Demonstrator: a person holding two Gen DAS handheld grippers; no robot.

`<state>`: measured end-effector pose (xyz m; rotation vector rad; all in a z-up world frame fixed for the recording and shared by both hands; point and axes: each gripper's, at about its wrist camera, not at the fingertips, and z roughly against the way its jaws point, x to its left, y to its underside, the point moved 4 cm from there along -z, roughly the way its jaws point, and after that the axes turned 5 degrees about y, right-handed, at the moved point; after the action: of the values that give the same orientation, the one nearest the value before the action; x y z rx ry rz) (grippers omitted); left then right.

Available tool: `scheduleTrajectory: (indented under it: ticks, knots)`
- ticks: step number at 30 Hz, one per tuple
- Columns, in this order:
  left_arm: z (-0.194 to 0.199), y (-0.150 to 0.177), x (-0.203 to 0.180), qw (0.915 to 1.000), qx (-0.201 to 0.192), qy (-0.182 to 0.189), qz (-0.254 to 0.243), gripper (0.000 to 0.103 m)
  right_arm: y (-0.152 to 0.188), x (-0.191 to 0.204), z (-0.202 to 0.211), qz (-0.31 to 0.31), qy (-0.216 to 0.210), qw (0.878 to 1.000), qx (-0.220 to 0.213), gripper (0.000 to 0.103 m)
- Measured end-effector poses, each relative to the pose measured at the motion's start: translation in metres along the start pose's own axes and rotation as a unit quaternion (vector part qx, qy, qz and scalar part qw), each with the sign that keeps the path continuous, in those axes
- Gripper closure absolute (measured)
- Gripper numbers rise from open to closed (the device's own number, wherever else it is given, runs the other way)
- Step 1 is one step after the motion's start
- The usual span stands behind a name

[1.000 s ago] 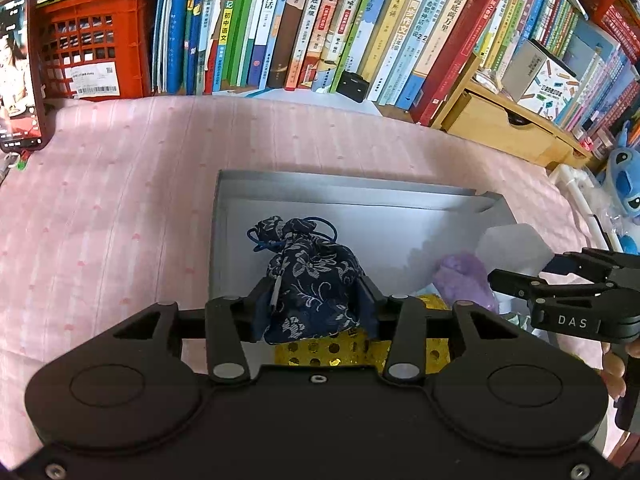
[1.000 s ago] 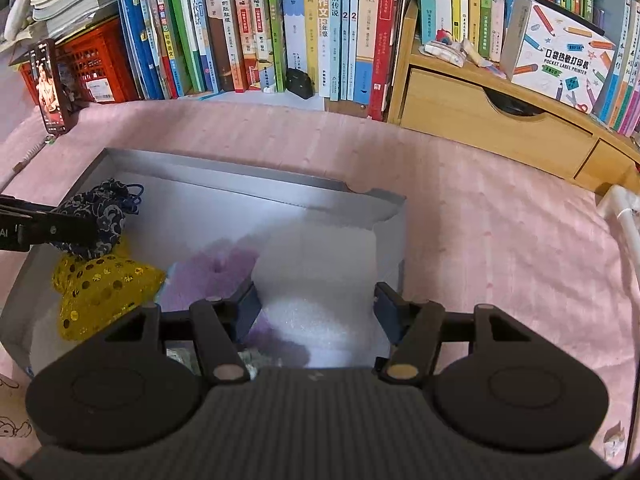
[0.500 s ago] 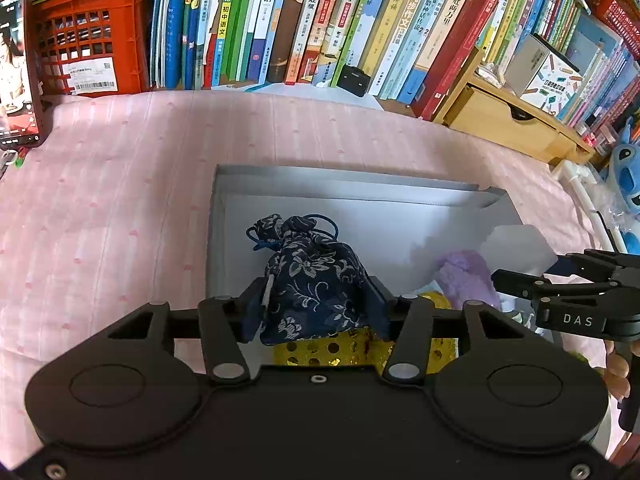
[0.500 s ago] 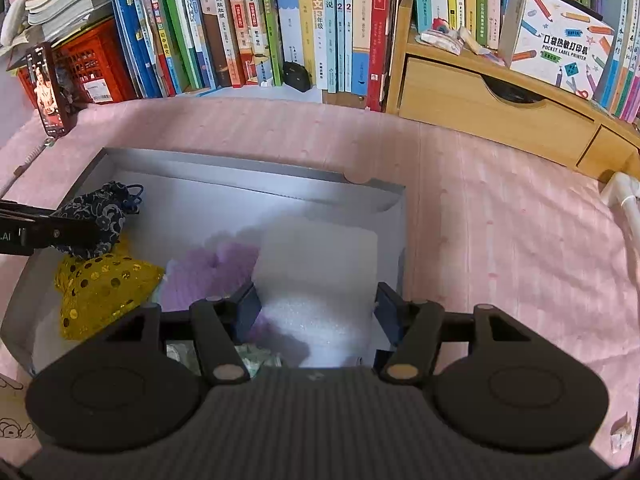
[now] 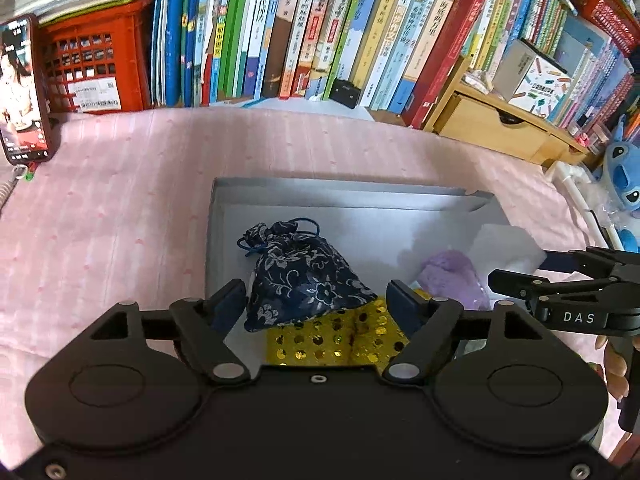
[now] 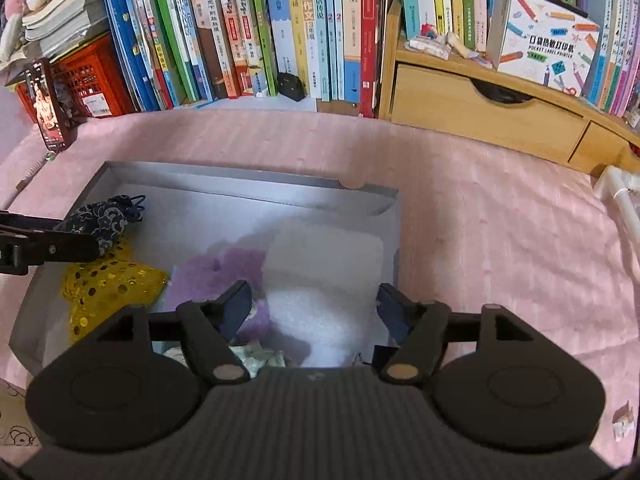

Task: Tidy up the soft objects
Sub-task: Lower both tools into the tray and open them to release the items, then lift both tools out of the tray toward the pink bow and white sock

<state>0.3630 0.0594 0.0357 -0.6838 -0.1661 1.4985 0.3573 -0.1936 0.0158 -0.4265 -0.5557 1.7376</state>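
While your left tool (image 5: 316,300) hangs over the near left corner of the grey box (image 5: 340,190), its jaws have just been opening and now stand spread, with the blue floral pouch (image 5: 302,276) lying between them but free of both pads. The pouch rests inside the box, its lower edge lapping onto the gold sequin bag (image 5: 332,340) just in front of it. Your right tool (image 6: 314,304) is likewise spread, its jaws having just been opening, and the white foam piece (image 6: 324,276) lies between them on the box floor at the right side, not pinched. Just left of the foam sits the purple fluffy item (image 6: 224,272), touching it, and the gold bag lies further left. The box sits on a pink cloth (image 6: 500,240) covering the table, with a row of books (image 5: 320,28) standing behind it and a phone (image 5: 22,88) propped at the far left beside a red crate (image 5: 96,60).
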Motion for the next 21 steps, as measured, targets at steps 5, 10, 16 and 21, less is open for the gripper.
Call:
scheduleTrajectory:
  ticks: [5,10,16,21]
  knots:
    - [0.02,0.004,-0.012,0.9995,-0.025,-0.003,-0.019,0.025,0.0,0.0,0.018,-0.001,0.002,1.0,-0.021,0.019]
    - [0.046,0.016,-0.031,0.9961,-0.063,-0.02,-0.059,0.021,0.006,0.002,0.044,-0.004,0.006,0.999,-0.054,0.016]
    - [0.075,0.036,-0.054,0.9912,-0.091,-0.019,-0.095,0.018,0.019,0.0,0.077,-0.009,0.008,0.995,-0.095,0.014]
    - [0.095,0.056,-0.07,0.9874,-0.108,-0.011,-0.115,0.017,0.033,-0.001,0.101,-0.008,0.004,0.992,-0.125,0.011]
